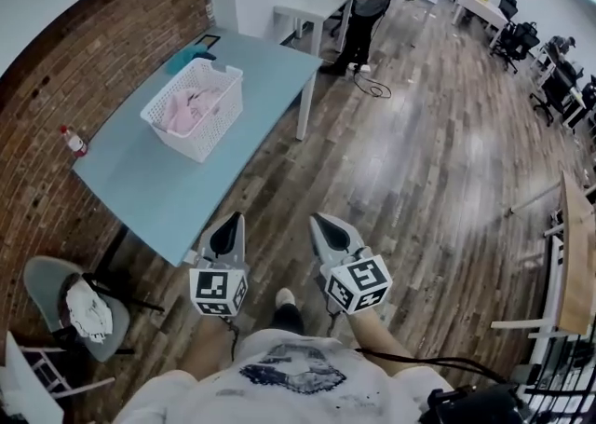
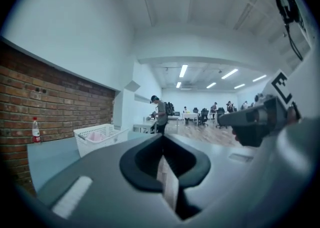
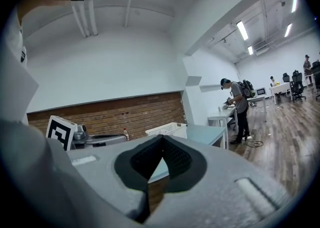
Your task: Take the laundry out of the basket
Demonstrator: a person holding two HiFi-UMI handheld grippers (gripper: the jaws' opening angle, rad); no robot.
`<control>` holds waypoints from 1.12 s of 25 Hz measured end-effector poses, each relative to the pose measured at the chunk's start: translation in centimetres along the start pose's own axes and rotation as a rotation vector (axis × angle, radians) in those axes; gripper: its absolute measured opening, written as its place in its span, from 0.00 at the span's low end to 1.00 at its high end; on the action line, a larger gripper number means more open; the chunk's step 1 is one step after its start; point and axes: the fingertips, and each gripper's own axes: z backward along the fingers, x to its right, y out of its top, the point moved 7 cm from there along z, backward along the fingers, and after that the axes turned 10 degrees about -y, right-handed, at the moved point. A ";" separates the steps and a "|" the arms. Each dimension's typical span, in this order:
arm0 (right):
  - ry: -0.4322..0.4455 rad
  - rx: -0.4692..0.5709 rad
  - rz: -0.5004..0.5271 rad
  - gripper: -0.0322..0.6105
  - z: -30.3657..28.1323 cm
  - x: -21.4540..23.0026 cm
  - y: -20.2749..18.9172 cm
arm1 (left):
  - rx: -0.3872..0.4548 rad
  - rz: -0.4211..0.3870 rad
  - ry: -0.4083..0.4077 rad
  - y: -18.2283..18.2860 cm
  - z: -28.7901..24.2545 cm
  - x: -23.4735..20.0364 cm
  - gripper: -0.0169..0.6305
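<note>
A white slatted laundry basket stands on the light blue table, toward its far end, with pink laundry lying inside. My left gripper and right gripper hang side by side over the wooden floor, just off the table's near corner and well short of the basket. Both have their jaws shut with nothing between them. The left gripper view has the basket ahead to the left of the jaw tips. In the right gripper view the basket sits just above the tips.
A red-capped bottle stands at the table's edge by the brick wall. Behind the basket lies a teal item. A person stands at a white table beyond. A grey chair with a cloth on it is at lower left.
</note>
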 end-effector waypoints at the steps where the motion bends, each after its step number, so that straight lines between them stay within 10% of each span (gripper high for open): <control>1: 0.015 -0.005 0.003 0.05 -1.8 0.3 0.5 | 0.001 0.002 0.009 0.3 -1.1 -1.0 0.01; 28: 0.468 -0.089 -0.027 0.05 -40.6 3.0 5.4 | -0.037 0.021 0.535 2.1 -13.9 -24.5 0.01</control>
